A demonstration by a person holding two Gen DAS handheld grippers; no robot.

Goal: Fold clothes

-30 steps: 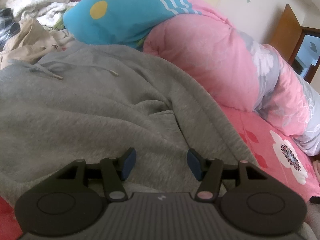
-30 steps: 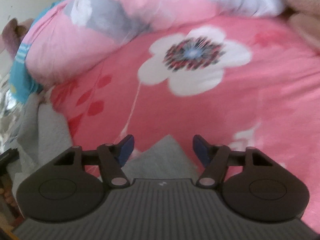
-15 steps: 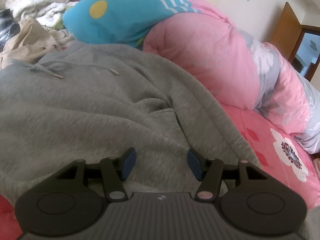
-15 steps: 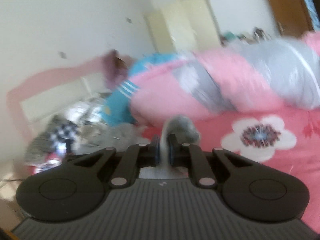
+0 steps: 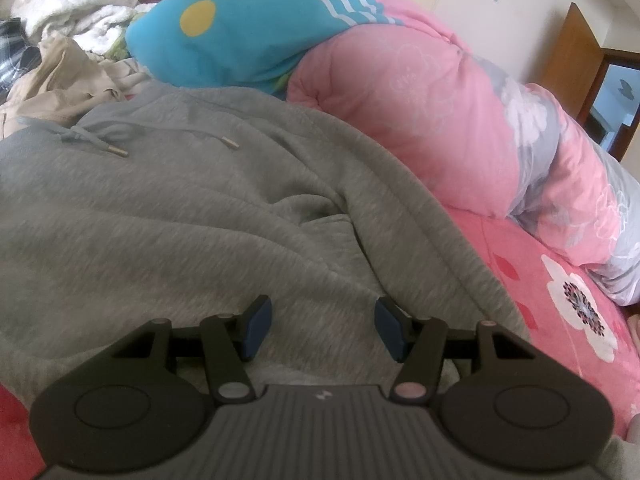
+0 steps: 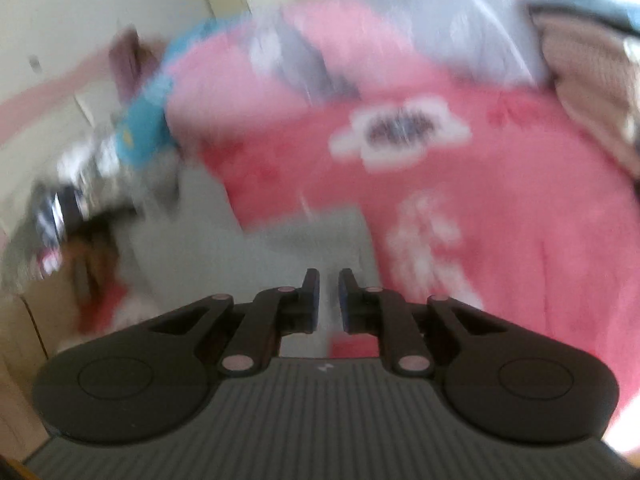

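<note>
A grey hooded sweatshirt (image 5: 180, 208) lies spread on the pink flowered bed sheet (image 5: 560, 320), drawstrings near the top. My left gripper (image 5: 320, 328) is open and empty, hovering just over the sweatshirt's lower part. In the blurred right wrist view, my right gripper (image 6: 329, 300) has its jaws nearly closed on a thin fold of the grey sweatshirt (image 6: 256, 256), which stretches away to the left over the sheet (image 6: 500, 220).
A rolled pink quilt (image 5: 420, 112) and a blue striped garment (image 5: 248, 28) lie behind the sweatshirt. A pile of beige and white clothes (image 5: 60, 60) sits at far left. A wooden door (image 5: 576, 60) stands at right.
My right gripper went from open over a grey corner to shut on the cloth, lifted it, and now swings down towards the sheet. The left gripper has barely moved.
</note>
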